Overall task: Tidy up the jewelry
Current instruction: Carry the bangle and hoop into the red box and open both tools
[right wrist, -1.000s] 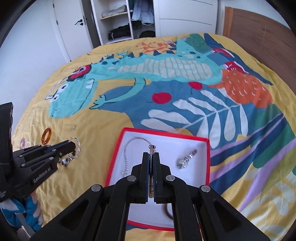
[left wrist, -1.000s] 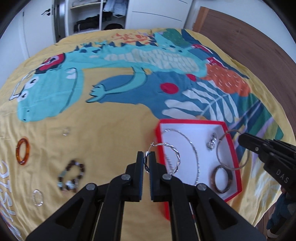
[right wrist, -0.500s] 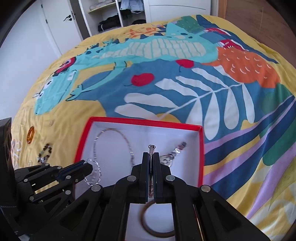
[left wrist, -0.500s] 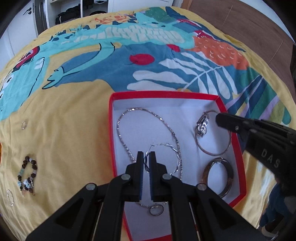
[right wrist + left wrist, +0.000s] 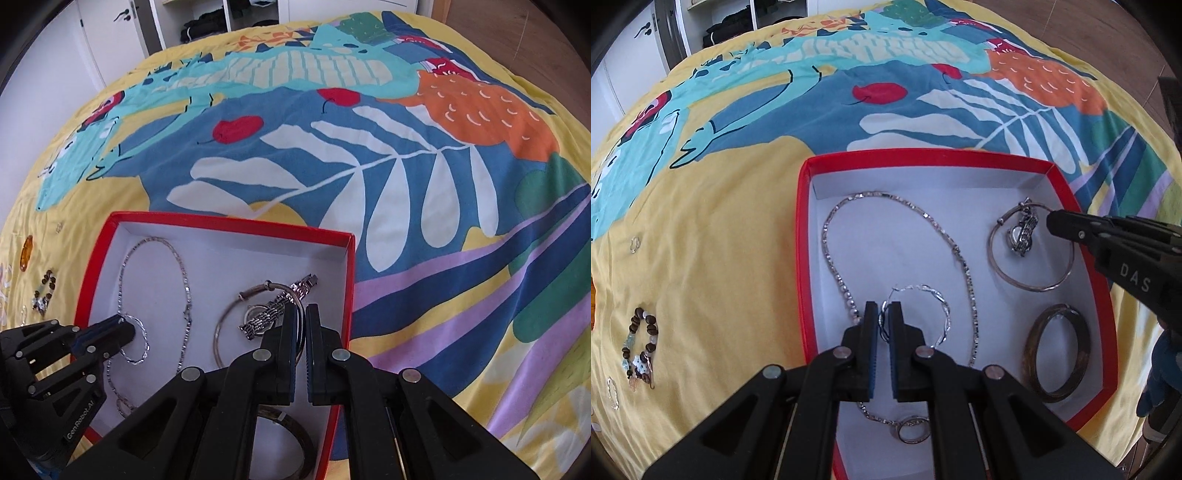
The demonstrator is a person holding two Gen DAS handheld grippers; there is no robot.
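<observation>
The twisted hoop earring hung low inside the red box, pinched in the left gripper; the right gripper clamped the thin bangle. Releasing each gently, clear of the necklace, would avoid tangles.

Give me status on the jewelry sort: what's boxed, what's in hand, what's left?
Boxed: chain necklace, watch, dark bangle lie in the red box. In hand: left gripper pinches a twisted silver hoop, right gripper a thin bangle, both low over the box. Left on the bedspread: beaded bracelet, small rings, amber ring.
</observation>
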